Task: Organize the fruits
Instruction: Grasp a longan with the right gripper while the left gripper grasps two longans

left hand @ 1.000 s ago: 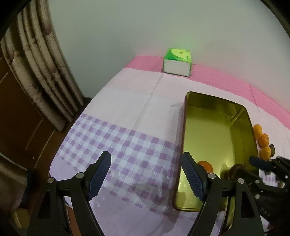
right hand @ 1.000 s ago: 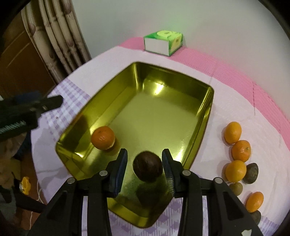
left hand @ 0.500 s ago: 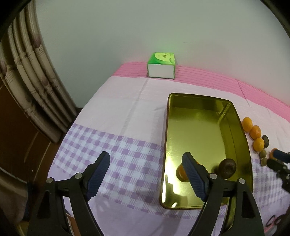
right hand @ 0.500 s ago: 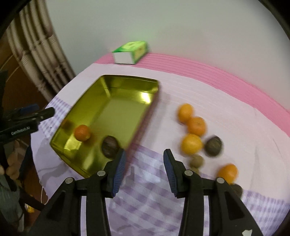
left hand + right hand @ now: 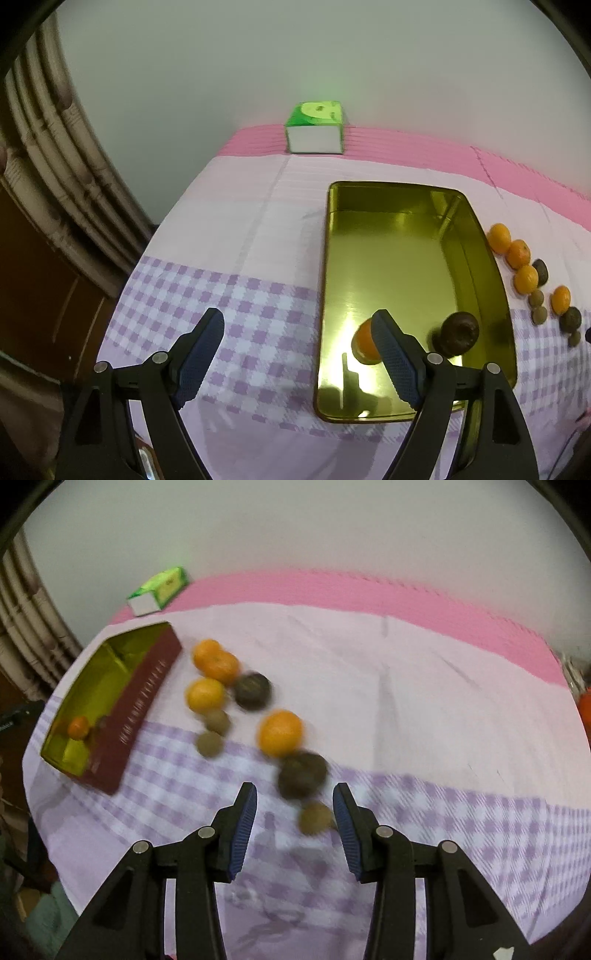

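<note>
Now | left gripper (image 5: 297,356): fingers spread wide, empty, over cloth (image 5: 236,229) beside tin (image 5: 327,258) | right gripper (image 5: 293,825): fingers parted, nothing pinched, above loose fruit (image 5: 279,733) on cloth | tin holds one orange (image 5: 364,341) and one dark fruit (image 5: 458,332)

Your left gripper (image 5: 297,349) points steeply downward with its jaws spread wide and nothing between the blue pads (image 5: 199,354). Your right gripper (image 5: 294,829) also tilts steeply down; its jaws stand much closer together than the left's, yet they are parted and grip nothing, the pads (image 5: 243,830) facing each other across a clear gap. Only the black finger frames of each gripper show; your hands are out of view.
</note>
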### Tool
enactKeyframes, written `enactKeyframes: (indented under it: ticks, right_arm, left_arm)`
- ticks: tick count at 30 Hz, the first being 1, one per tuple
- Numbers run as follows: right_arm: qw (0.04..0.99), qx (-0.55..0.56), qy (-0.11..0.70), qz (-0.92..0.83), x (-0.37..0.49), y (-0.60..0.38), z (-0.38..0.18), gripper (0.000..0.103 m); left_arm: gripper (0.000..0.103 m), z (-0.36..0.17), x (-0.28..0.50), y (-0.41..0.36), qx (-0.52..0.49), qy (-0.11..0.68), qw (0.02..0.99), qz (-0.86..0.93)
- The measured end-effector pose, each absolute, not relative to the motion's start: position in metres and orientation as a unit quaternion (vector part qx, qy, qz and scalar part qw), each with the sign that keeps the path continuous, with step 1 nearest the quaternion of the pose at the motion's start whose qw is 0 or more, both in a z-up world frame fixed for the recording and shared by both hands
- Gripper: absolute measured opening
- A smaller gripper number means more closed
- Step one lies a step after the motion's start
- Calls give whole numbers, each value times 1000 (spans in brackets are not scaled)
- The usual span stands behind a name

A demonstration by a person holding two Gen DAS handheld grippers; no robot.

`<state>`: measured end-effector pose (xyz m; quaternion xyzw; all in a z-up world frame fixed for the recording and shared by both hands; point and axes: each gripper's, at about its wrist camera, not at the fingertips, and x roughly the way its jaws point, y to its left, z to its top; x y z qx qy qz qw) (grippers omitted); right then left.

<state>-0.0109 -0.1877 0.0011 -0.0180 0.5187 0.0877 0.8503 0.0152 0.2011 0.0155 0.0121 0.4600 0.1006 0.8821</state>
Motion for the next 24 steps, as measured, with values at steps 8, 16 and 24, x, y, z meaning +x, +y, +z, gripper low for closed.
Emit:
enactKeyframes:
  ticks: [8, 16, 24]
  right_arm:
    - [842, -16, 532, 92, -18, -205, -21, 41]
    - [836, -27, 536, 113, -9, -193, -37, 40]
    - [835, -42, 534, 125, -8, -187, -46, 29]
  left_arm:
    - [82, 13, 15, 176, 46, 462, 883, 69]
    - [82, 11, 12, 138, 50, 474, 879, 18]
    - [82, 10, 19, 85, 62, 483, 873, -36]
